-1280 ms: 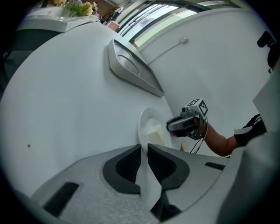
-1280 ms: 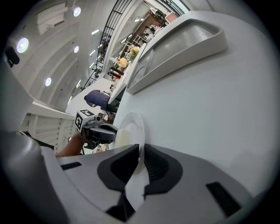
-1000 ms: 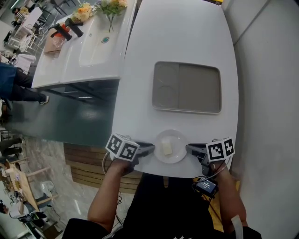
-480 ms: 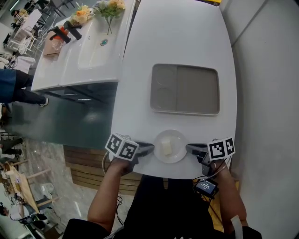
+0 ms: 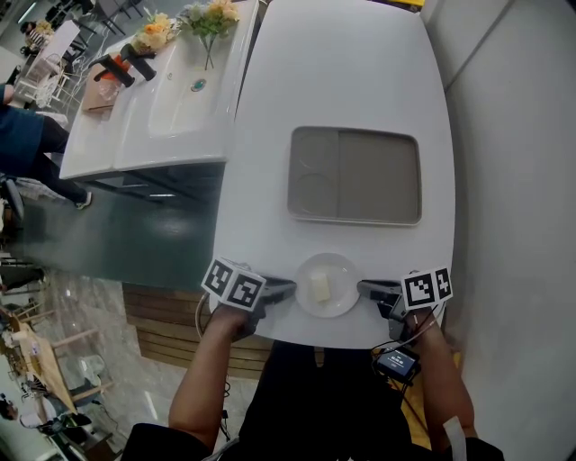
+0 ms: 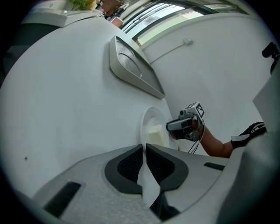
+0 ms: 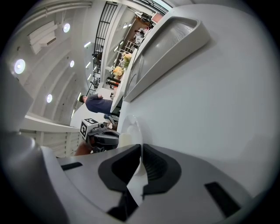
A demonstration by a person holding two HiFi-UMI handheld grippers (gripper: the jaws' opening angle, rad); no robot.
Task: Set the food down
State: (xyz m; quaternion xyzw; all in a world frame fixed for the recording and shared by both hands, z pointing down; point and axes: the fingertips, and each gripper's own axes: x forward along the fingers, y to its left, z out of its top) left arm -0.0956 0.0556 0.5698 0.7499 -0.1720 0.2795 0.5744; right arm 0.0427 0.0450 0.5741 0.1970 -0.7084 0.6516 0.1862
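A small white plate (image 5: 340,267) with a pale block of food (image 5: 321,288) sits at the near edge of the white table (image 5: 342,72). My left gripper (image 5: 292,289) is shut on the plate's left rim. My right gripper (image 5: 362,288) grips the right rim, its jaws still closing on it. In the left gripper view the plate's rim (image 6: 145,124) runs into the left gripper (image 6: 144,147), with the food (image 6: 156,134) and the right gripper (image 6: 173,127) beyond. In the right gripper view the plate's rim (image 7: 132,126) sits in the right gripper (image 7: 141,149).
A grey compartment tray (image 5: 378,176) lies on the table just beyond the plate. A white counter with a sink (image 5: 184,85) and flowers (image 5: 211,18) stands to the left across a gap. A pale wall (image 5: 513,135) runs along the right. The table's front edge is right under my grippers.
The plate and both grippers stay where they were. The view has shifted slightly, and a person in blue at the far left has moved.
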